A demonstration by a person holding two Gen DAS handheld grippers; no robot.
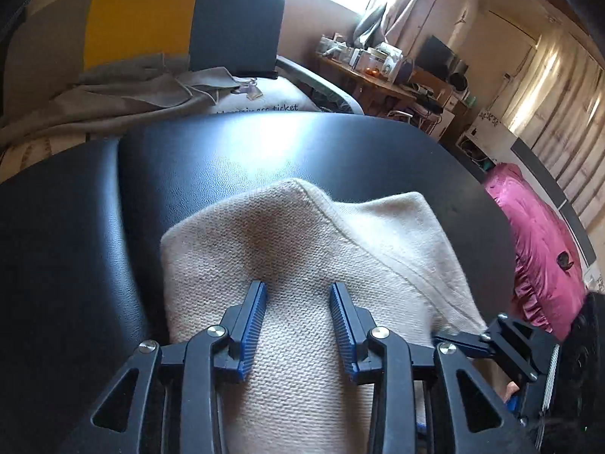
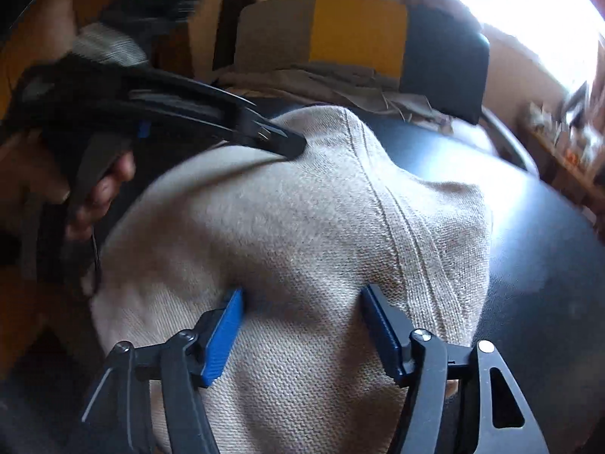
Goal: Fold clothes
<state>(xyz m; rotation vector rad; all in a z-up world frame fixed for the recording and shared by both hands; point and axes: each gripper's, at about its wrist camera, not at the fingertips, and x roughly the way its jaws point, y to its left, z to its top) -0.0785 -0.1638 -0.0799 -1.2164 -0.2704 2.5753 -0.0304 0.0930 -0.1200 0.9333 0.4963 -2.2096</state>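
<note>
A cream knit garment (image 1: 302, 234) lies folded on a black leather surface (image 1: 227, 159). My left gripper (image 1: 298, 291) hovers low over its middle, its blue pads (image 1: 257, 314) apart and the knit passing under and between them, not pinched. In the right wrist view the same garment (image 2: 302, 227) bulges up, a ribbed seam (image 2: 397, 227) running down it. My right gripper (image 2: 302, 295) stands open, wide over the near part of the knit. The left gripper (image 2: 280, 140) shows there at the garment's far left edge, held by a hand (image 2: 106, 185). Part of the right gripper (image 1: 510, 340) shows at the garment's right edge.
Behind the black surface stands a chair with a grey, yellow and dark back (image 1: 151, 22), with grey cloth (image 1: 132, 87) heaped on it. A pink quilt (image 1: 540, 234) lies to the right. A cluttered wooden desk (image 1: 382, 72) stands under a bright window.
</note>
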